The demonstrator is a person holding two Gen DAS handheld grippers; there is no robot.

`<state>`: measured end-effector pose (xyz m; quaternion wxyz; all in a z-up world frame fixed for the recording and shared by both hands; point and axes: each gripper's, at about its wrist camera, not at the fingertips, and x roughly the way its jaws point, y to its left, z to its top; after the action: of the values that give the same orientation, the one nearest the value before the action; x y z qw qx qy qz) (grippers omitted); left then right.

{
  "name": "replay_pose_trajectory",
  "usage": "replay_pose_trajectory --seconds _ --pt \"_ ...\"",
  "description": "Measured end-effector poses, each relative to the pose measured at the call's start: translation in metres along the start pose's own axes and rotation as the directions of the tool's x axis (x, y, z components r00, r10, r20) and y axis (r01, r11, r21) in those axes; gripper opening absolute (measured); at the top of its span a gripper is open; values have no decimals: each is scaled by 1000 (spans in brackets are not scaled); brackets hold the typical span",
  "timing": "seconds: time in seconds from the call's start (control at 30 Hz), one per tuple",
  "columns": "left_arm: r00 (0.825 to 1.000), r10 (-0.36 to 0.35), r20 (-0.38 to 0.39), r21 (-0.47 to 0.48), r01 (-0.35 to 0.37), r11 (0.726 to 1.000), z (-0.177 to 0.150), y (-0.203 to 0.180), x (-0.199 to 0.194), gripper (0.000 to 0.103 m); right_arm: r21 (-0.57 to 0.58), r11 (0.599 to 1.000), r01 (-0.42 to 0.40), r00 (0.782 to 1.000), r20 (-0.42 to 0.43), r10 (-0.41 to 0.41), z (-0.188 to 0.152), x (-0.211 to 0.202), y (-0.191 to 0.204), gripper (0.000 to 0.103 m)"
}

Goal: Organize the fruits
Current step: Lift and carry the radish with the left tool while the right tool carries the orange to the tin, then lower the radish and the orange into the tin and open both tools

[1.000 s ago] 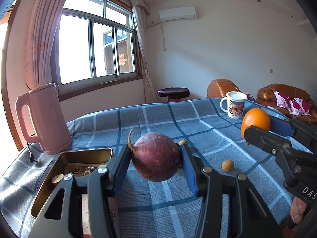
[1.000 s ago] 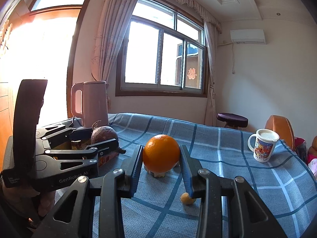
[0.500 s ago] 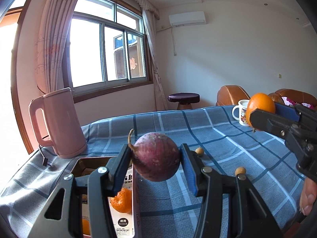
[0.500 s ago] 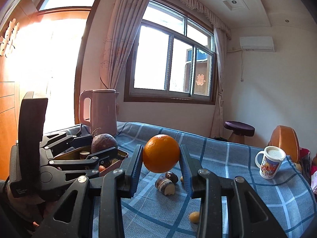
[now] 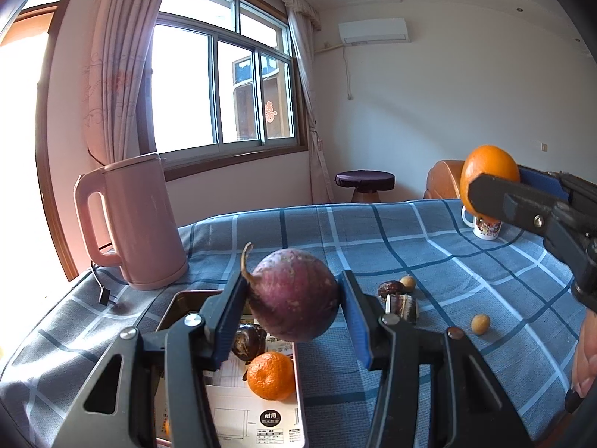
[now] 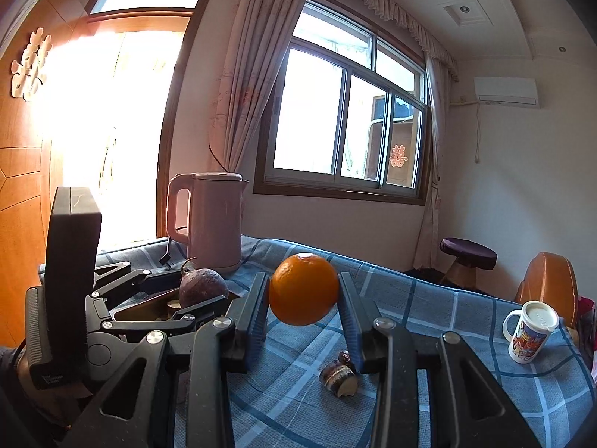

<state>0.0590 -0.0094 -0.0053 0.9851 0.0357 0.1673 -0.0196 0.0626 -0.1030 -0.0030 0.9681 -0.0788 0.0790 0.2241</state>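
**Q:** What do the two views show, and where does each fruit sit?

**A:** My left gripper (image 5: 294,298) is clamped on a purple passion fruit (image 5: 294,295), pads against its two sides, stem curling up at the left. It hangs in the air above the metal tray (image 5: 298,403), which rests on the checked tablecloth (image 5: 429,246) in front of the pink kettle (image 5: 138,224). My right gripper (image 6: 303,308) is closed on an orange (image 6: 304,289), also clear of the cloth. The tray already contains a mandarin (image 5: 270,375) and a dark fruit (image 5: 249,341).

**Q:** How do you expect the two fruits to handle?

**A:** I judge the passion fruit light, with a stiff but thin shell that can dent; its skin looks smooth, so it may slip if I tilt the pads. The orange is probably heavier and firm, and its pebbled peel gives the pads good friction.

**Q:** Where is the right hold?

**A:** Across the widest part, as both are held now. A round fruit gripped off its middle tends to squirt out.

**Q:** What remains loose?

**A:** A cut dark fruit (image 5: 405,304) and two small tan fruits (image 5: 480,324) lie on the cloth to the right of the tray, well apart from the mug (image 6: 530,330). They are small, so the pads must close nearly together to catch them.
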Motion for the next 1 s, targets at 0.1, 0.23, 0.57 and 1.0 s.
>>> replay_pose_trajectory --seconds 0.1,0.23,0.57,1.0 --pt "1000 9 -7 -5 -9 1000 -1 5 2 52 -6 1000 -10 1000 -3 10 1 5 6 38" --pt "1000 21 -20 -12 -21 1000 -2 11 5 52 -10 1000 -22 1000 -10 22 2 9 10 38" --pt "997 51 -60 -21 -52 998 -5 22 12 52 -17 998 -53 998 -32 52 4 24 19 38" --pt "992 84 -90 -31 -87 996 -8 40 16 52 -30 994 -102 993 -58 100 5 43 37 38"
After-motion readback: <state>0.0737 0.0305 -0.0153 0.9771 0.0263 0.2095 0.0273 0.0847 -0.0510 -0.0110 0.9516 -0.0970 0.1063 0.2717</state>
